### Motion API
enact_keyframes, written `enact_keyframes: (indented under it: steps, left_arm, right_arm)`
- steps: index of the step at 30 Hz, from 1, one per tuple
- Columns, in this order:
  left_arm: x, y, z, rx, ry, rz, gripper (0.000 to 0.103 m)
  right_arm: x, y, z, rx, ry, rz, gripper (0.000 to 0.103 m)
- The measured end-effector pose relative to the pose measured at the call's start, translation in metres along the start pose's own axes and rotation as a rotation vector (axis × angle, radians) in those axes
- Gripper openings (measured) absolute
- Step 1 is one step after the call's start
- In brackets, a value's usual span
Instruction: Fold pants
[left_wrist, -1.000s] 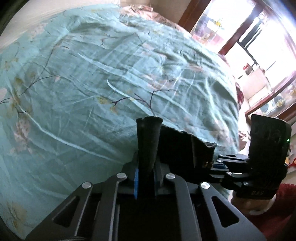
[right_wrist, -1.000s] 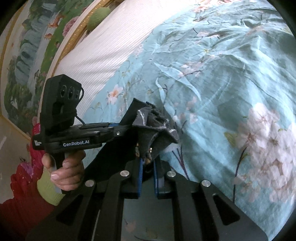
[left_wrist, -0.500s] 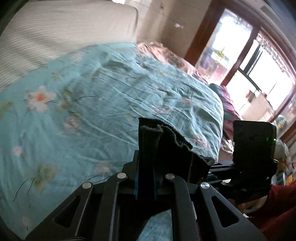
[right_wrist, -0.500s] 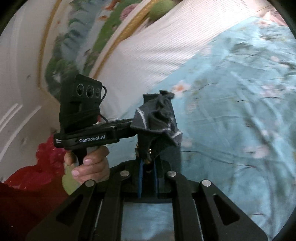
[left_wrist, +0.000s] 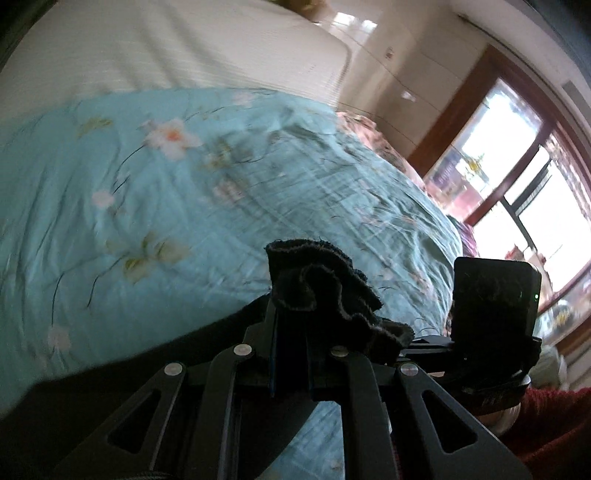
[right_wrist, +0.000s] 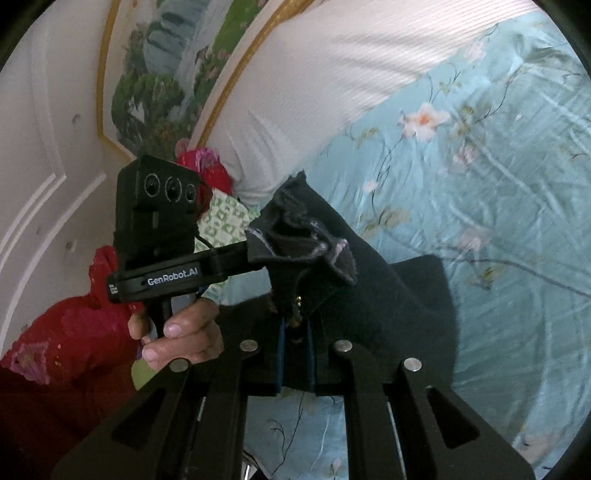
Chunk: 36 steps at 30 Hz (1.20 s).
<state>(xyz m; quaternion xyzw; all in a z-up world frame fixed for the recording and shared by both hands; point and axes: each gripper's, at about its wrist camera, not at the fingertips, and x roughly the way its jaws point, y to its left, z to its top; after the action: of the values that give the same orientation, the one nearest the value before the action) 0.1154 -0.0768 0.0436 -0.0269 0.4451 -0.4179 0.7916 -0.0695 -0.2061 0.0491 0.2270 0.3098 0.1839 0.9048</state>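
The dark pants (left_wrist: 321, 291) hang between my two grippers above the teal floral bedspread (left_wrist: 147, 206). My left gripper (left_wrist: 290, 354) is shut on a bunched edge of the pants. My right gripper (right_wrist: 295, 350) is shut on another bunched edge of the pants (right_wrist: 369, 295), whose fabric drapes down to the right. Each gripper shows in the other's view: the right one in the left wrist view (left_wrist: 495, 317), the left one in the right wrist view (right_wrist: 162, 240), held by a hand. The lower part of the pants is hidden below the grippers.
A white ribbed headboard (left_wrist: 166, 48) stands behind the bed. A window with a dark red frame (left_wrist: 517, 166) is at the right. A framed painting (right_wrist: 162, 74) hangs on the wall. A person's red sleeve (right_wrist: 55, 350) is at the lower left.
Both grippers have risen and tilted up with the pants, so the views now take in the headboard and wall. More dark fabric hangs below the grippers than before.
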Motion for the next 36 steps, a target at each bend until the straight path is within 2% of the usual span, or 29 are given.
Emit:
enact_keyframes:
  steps: [10, 20, 24, 26, 28, 33, 36]
  left_arm:
    - [-0.001, 0.056, -0.038, -0.156, 0.005, 0.052, 0.010]
    - [0.005, 0.081, -0.058, -0.216, 0.032, 0.108, 0.010]
    - [-0.001, 0.090, -0.068, -0.266, 0.025, 0.121, 0.010]
    - [-0.007, 0.094, -0.073, -0.290, 0.011, 0.144, 0.010]
    - [-0.014, 0.096, -0.077, -0.310, -0.003, 0.174, 0.010]
    - [-0.042, 0.105, -0.093, -0.390, -0.056, 0.208, 0.026]
    - [-0.063, 0.110, -0.107, -0.439, -0.092, 0.238, 0.031]
  right_arm:
    - [0.045, 0.002, -0.020, -0.040, 0.115, -0.038, 0.012]
    - [0.074, 0.003, -0.031, -0.093, 0.208, -0.111, 0.016]
    - [0.080, 0.006, -0.035, -0.114, 0.242, -0.121, 0.024]
    - [0.082, 0.011, -0.037, -0.121, 0.258, -0.103, 0.039]
    - [0.084, 0.019, -0.039, -0.151, 0.273, -0.096, 0.047]
    - [0.089, 0.037, -0.042, -0.205, 0.321, -0.072, 0.050]
    - [0.087, 0.045, -0.038, -0.226, 0.322, -0.053, 0.050]
